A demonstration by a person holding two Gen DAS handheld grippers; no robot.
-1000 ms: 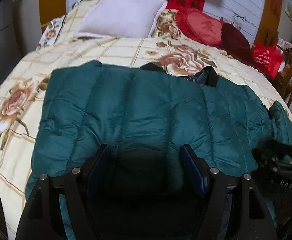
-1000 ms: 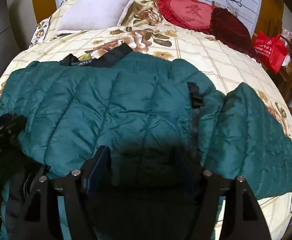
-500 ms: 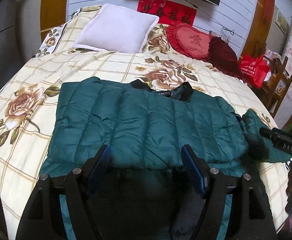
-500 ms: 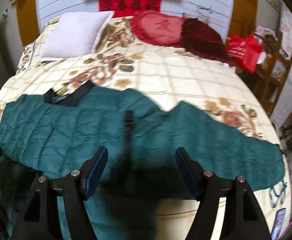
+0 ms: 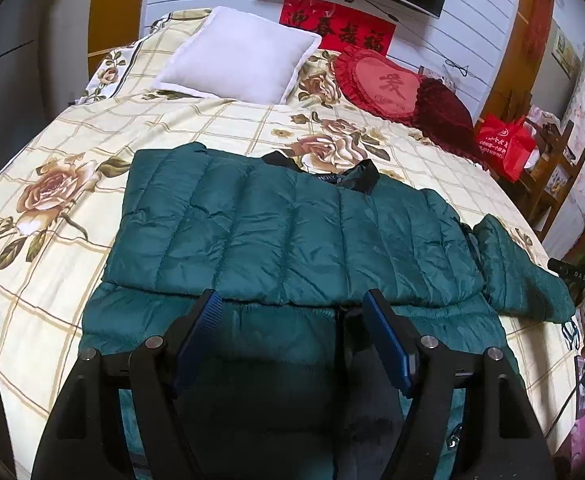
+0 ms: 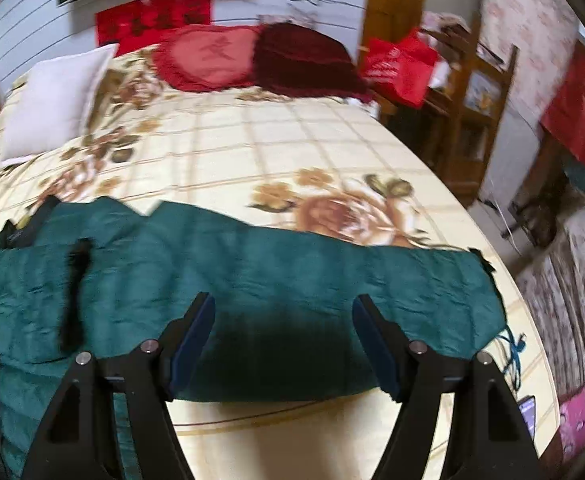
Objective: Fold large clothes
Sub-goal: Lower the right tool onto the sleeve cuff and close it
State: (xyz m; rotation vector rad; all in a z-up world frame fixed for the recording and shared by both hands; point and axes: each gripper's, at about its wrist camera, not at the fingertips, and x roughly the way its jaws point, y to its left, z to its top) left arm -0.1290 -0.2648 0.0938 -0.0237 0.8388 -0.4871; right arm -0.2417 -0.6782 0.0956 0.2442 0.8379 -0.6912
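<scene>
A dark green quilted puffer jacket point(image 5: 292, 236) lies across the floral bed, its lower part folded up over the body, black collar at the far edge. One sleeve point(image 6: 332, 280) stretches flat to the right toward the bed's edge. My left gripper point(image 5: 292, 320) is open and empty, raised above the jacket's near folded edge. My right gripper point(image 6: 280, 324) is open and empty above the stretched sleeve. The right gripper's tool shows at the right edge of the left wrist view point(image 5: 576, 276).
The bed point(image 5: 72, 128) has a cream floral cover. A white pillow point(image 5: 240, 60), a red heart cushion point(image 5: 384, 84) and a dark red cushion point(image 5: 444, 112) lie at its head. A red bag point(image 5: 504, 148) and wooden shelves point(image 6: 476, 100) stand right of the bed.
Both grippers have pulled back and up from the jacket. The right gripper has swung right toward the sleeve, which now lies stretched out flat instead of bunched.
</scene>
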